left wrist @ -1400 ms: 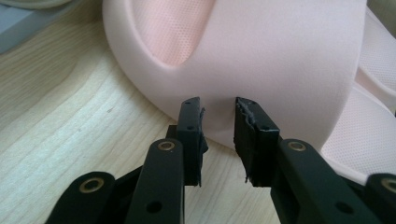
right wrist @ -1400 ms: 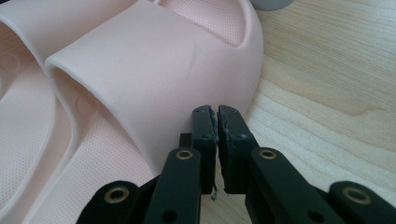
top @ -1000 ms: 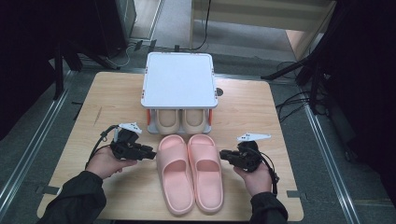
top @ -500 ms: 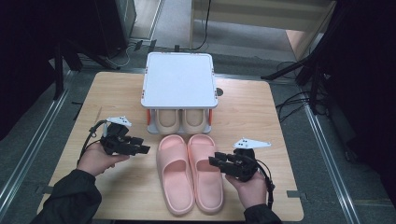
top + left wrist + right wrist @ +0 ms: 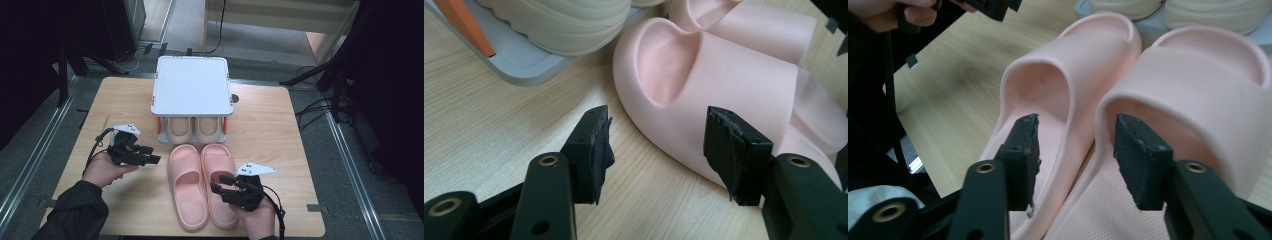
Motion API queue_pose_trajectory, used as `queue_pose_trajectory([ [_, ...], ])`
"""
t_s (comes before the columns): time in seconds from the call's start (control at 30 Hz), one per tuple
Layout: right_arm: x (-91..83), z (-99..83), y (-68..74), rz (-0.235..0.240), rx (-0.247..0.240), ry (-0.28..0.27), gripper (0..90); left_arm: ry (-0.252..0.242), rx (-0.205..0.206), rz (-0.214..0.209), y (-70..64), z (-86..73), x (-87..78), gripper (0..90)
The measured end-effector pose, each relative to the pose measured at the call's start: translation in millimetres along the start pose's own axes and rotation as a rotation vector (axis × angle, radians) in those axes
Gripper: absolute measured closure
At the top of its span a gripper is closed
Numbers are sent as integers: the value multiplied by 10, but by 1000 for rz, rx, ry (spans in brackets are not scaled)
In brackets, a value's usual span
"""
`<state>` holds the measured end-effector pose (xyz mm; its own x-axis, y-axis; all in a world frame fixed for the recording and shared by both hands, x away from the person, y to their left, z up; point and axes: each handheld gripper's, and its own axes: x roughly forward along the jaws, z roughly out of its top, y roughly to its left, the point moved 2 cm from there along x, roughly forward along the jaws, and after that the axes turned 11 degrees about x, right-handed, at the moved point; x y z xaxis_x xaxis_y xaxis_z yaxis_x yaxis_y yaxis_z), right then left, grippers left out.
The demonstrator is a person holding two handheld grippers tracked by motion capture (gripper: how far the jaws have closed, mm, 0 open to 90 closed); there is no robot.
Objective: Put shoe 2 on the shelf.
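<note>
At the lower centre of the high view two pink slippers (image 5: 202,187) lie side by side on the table (image 5: 280,130), the right gripper (image 5: 220,184) spread open over their inner edges, the left gripper (image 5: 152,155) open just left of them

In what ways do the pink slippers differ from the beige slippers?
The pink slippers lie on the bare table, in front of the rack; the beige slippers sit on the lower shelf of the small rack, under its white top. The pink slippers lie fully exposed, while the beige slippers are mostly covered, showing just one end. Both pairs lie side by side.
</note>
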<state>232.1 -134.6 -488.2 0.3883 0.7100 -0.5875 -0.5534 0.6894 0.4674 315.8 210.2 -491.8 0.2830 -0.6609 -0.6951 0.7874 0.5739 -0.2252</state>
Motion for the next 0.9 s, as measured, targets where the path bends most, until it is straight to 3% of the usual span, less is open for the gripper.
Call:
queue_pose_trajectory([
  [0.37,192,-110,16,-57,-17,25,484,-16,-4,9,30,20,-18,432],
  [0.57,399,-48,7,-111,-20,14,424,-14,1,14,15,4,-25,432],
  [0.9,649,22,40,-164,-5,-8,413,-15,-12,32,-9,-72,-83,433],
])
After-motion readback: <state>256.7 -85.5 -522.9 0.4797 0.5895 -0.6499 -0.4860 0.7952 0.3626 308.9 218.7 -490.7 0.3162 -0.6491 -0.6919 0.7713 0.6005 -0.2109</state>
